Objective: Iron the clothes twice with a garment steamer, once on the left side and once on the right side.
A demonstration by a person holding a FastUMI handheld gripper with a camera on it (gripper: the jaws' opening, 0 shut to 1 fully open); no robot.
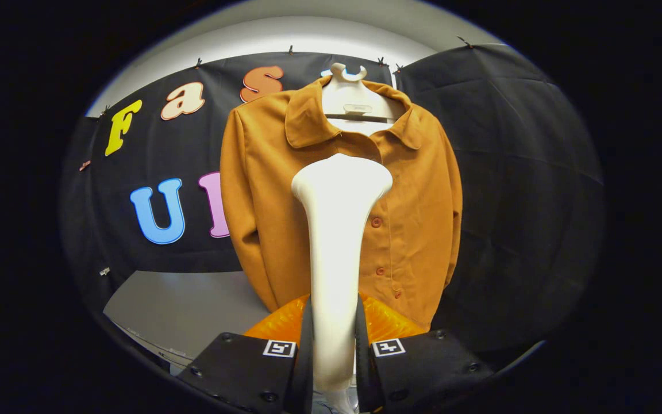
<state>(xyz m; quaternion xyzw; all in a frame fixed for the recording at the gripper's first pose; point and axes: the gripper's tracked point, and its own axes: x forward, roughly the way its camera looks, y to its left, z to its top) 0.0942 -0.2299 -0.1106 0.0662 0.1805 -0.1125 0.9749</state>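
The fingers (334, 345) grip a white steamer (338, 230) upright, its head before the orange jacket (417, 218) beyond; judging so, a side pass comes next.

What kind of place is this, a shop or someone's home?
Probably neither: it looks like a small staged booth for practising chores. Black cloth walls are clipped up behind an orange jacket on a white hanger, and a gripper is shut on a white garment steamer facing it.
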